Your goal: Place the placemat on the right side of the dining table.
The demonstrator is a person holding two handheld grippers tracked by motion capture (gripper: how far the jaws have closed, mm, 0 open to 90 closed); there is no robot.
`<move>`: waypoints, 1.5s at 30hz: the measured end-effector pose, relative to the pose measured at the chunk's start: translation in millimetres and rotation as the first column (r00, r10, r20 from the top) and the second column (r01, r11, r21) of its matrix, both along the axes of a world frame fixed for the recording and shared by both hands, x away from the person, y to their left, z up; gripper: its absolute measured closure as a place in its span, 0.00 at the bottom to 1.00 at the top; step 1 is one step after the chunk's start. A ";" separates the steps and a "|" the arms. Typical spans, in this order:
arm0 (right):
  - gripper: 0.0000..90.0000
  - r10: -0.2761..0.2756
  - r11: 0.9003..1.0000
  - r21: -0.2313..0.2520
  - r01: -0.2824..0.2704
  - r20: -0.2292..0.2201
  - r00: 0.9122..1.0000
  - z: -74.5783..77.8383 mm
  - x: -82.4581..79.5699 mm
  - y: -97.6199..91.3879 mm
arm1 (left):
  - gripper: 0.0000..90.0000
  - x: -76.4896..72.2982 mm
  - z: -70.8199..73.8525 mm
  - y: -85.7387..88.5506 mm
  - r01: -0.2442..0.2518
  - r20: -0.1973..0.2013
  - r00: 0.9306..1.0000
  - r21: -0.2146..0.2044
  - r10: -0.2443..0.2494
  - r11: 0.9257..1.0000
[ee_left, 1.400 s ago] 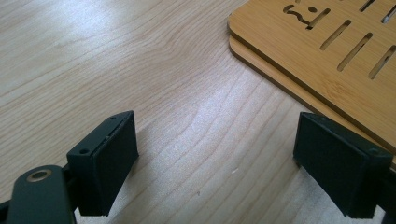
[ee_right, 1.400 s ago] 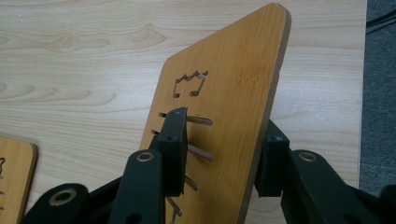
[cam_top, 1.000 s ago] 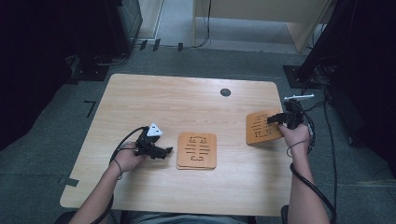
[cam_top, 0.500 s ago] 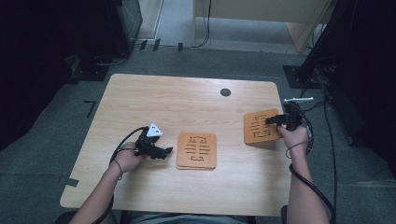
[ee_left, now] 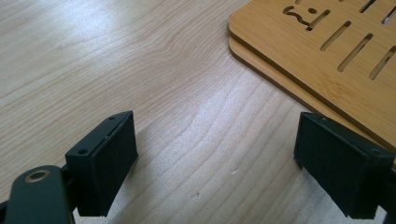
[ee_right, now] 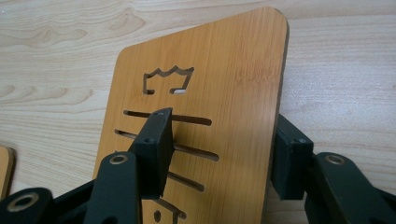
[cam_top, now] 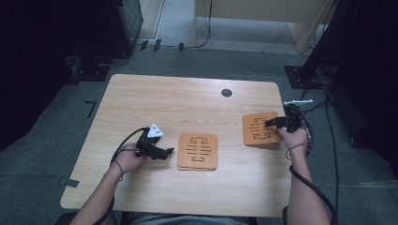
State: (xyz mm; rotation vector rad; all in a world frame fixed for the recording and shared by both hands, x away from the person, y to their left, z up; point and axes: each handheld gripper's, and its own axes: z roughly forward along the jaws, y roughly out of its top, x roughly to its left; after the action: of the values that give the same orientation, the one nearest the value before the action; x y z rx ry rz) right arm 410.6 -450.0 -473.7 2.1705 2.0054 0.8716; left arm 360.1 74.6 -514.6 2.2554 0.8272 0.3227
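Well, my right claw (ee_right: 219,154) has just been opening around the wooden board (ee_right: 224,88), which leans tilted near the table's (cam_top: 187,98) right edge, one jaw over its face, one behind, not pressing. It looks thin, stiff, light and smooth; I'd pinch its edge.

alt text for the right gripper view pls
The right gripper straddles one edge of a slotted bamboo trivet, one black jaw over its top face and one beyond its edge, not clamping; the jaws have just been opening. The trivet sits on a light wooden table.
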 end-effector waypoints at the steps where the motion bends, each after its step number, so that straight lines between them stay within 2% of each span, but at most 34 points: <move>1: 0.52 -0.001 1.000 0.001 0.001 -0.004 1.000 -1.1 0.3 0.0 | 0.14 0.0 -0.1 0.0 0.000 0.001 1.000 -0.001 0.000 1.000; 3: 0.50 -0.004 1.000 -0.007 0.004 -0.010 1.000 -4.4 0.8 0.4 | 0.14 0.0 -0.1 0.0 0.000 0.001 1.000 -0.001 0.000 1.000; 13: 0.49 -0.019 1.000 0.022 0.019 -0.025 0.999 -14.3 2.8 -1.8 | 0.14 0.0 -0.1 -0.1 0.000 0.001 1.000 -0.001 0.000 1.000; 17: 0.48 -0.025 1.000 0.014 0.025 -0.022 0.999 -16.8 3.1 -2.2 | 0.14 0.2 0.1 -0.2 0.000 0.000 1.000 0.001 0.000 1.000; 23: 0.46 -0.027 1.000 -0.016 0.026 -0.011 1.000 -16.7 3.3 0.8 | 0.14 0.2 0.1 -0.3 -0.001 -0.001 1.000 0.001 0.001 1.000; 26: 0.46 -0.022 0.998 -0.056 0.021 -0.004 1.000 -16.4 3.6 3.5 | 0.14 0.2 0.2 -0.3 0.000 -0.001 1.000 0.002 0.000 1.000; 30: 0.43 -0.013 0.998 -0.069 0.013 -0.001 1.000 -16.4 3.8 6.6 | 0.14 0.2 0.2 -0.3 0.000 -0.001 1.000 0.002 0.000 1.000; 35: 0.41 -0.023 0.998 -0.060 0.023 0.015 1.000 -14.0 3.1 8.0 | 0.14 0.2 0.2 -0.2 0.000 -0.001 1.000 0.002 0.000 1.000; 38: 0.39 -0.023 0.999 -0.033 0.024 0.027 0.999 -11.4 1.9 8.9 | 0.14 0.2 0.2 -0.2 0.001 -0.001 1.000 0.002 -0.001 1.000; 45: 0.37 -0.002 0.999 -0.033 0.003 0.036 0.999 -8.7 0.4 16.0 | 0.14 0.1 0.2 -0.4 -0.002 -0.001 1.000 0.002 0.002 1.000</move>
State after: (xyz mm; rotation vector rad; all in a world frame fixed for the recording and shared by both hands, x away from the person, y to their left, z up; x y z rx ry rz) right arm 411.1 -434.0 -482.4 2.1239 1.9857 0.8644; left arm 360.2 74.1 -514.4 2.2568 0.8298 0.3234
